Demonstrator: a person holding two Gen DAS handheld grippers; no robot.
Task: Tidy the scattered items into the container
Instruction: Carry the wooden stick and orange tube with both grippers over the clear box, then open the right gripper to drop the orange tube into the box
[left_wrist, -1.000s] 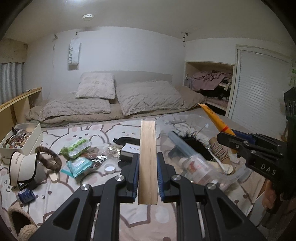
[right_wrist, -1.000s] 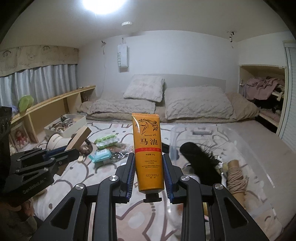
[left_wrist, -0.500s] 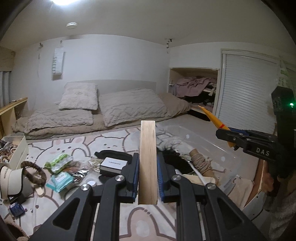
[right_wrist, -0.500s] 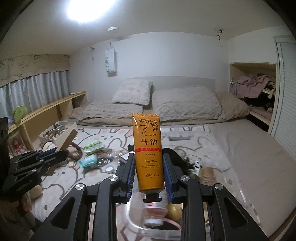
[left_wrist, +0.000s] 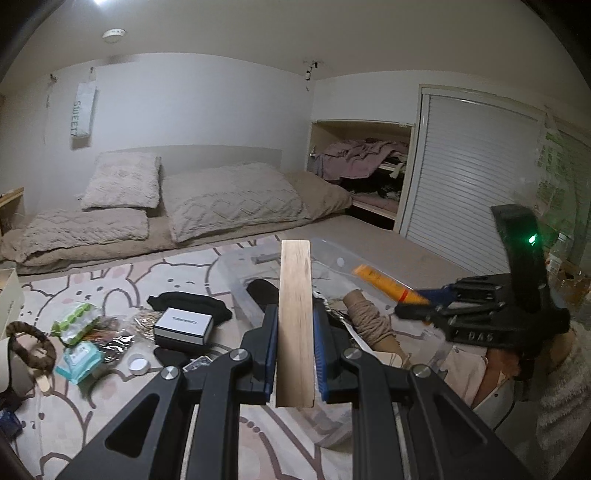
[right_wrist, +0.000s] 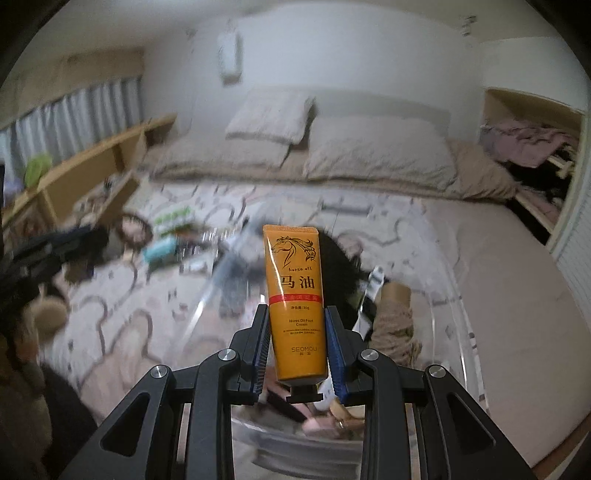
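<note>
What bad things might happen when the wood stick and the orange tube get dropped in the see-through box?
1. The wood stick is long and held upright in the left gripper; it might tip against the clear box rim and fall out onto the rug.
2. The orange tube in the right gripper hangs over a box that already holds a twine roll and other things, so it may bounce or slide.

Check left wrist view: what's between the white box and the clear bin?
A black cloth lies there, behind the white box and reaching toward the clear bin; its near tip ends just short of the bin wall. Shows in the left wrist view only.
</note>
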